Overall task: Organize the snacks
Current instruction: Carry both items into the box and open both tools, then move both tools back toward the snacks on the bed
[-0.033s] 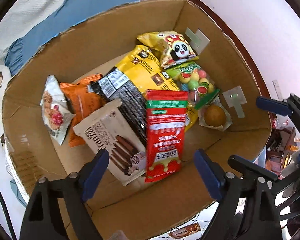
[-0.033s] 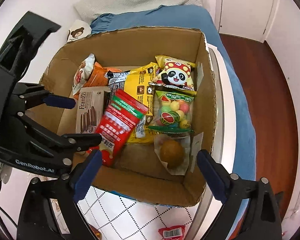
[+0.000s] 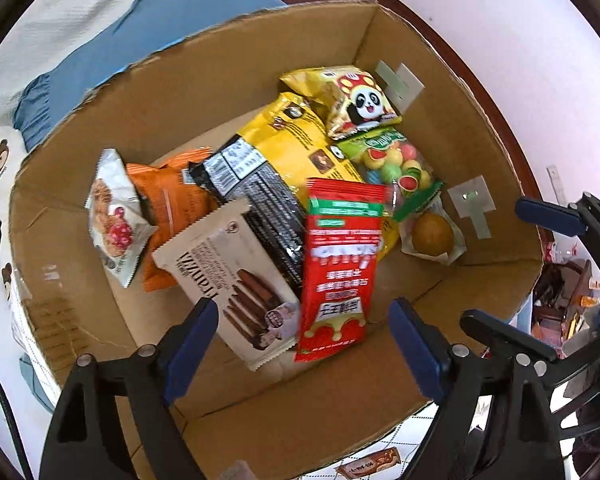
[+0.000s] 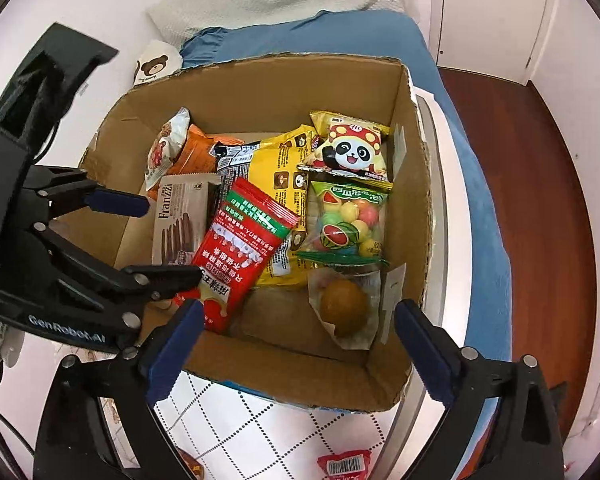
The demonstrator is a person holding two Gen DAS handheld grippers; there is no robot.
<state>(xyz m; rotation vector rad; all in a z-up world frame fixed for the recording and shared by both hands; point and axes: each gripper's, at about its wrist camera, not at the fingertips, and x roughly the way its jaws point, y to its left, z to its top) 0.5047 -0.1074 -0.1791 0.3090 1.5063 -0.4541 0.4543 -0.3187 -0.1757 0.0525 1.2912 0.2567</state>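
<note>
A cardboard box [image 3: 228,80] [image 4: 260,80] holds several snacks. A red packet [image 3: 338,264] [image 4: 244,248] lies on top, beside a beige Franzzi wafer pack [image 3: 228,276] [image 4: 180,220]. A big yellow bag [image 3: 292,148], a panda bag [image 3: 360,100] [image 4: 352,148], a watermelon-candy bag [image 3: 392,164] [image 4: 346,220] and a wrapped brown bun [image 3: 432,234] [image 4: 344,304] lie to the right. My left gripper [image 3: 304,340] [image 4: 156,240] is open and empty just above the red packet. My right gripper [image 4: 296,344] is open and empty over the box's near edge.
An orange bag [image 3: 172,208] and a small white cookie pack [image 3: 112,220] lean at the box's left side. A blue bed cover [image 4: 320,32] lies behind the box. Loose snack packets [image 4: 344,466] [image 3: 368,466] lie on the checked cloth [image 4: 260,432] in front.
</note>
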